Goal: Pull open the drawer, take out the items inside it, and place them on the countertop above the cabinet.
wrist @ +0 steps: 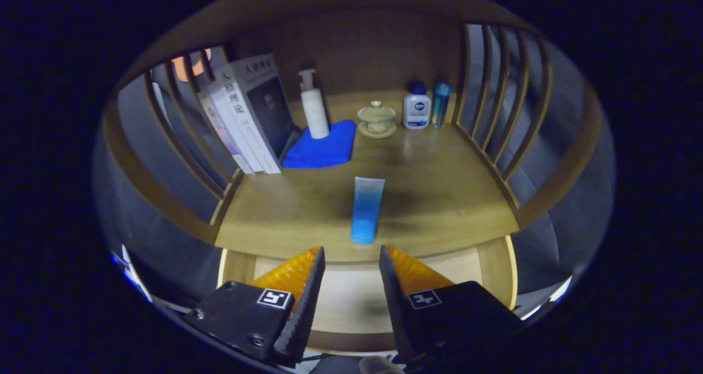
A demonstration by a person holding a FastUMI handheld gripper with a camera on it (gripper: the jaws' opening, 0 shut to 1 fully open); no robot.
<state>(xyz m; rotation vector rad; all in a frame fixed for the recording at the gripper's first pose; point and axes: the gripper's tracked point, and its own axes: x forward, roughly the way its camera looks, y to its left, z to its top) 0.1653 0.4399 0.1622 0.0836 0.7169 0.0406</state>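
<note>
The gripper (351, 256) hangs over the open drawer (351, 302), and its two fingers stand apart with nothing between them. The drawer is of pale wood, and the bare bottom of it shows between and under the fingers. Just ahead of the fingertips, on the wooden countertop (439, 198), lies one tube (366, 209). The tube is white at its far end and becomes blue toward its near end, which rests close to the front edge of the countertop.

Beyond the tube, at the back of the countertop, stand several things. On the left there are books (247, 116), about three, leaning against the slatted side rail (181, 138). Beside them lies one blue cloth (324, 146), and one white pump bottle (314, 107) stands on it. Further right sits one lidded cup on a saucer (377, 118), then one white bottle with a blue cap (416, 107), and just beside it one slim teal bottle (440, 104).
</note>
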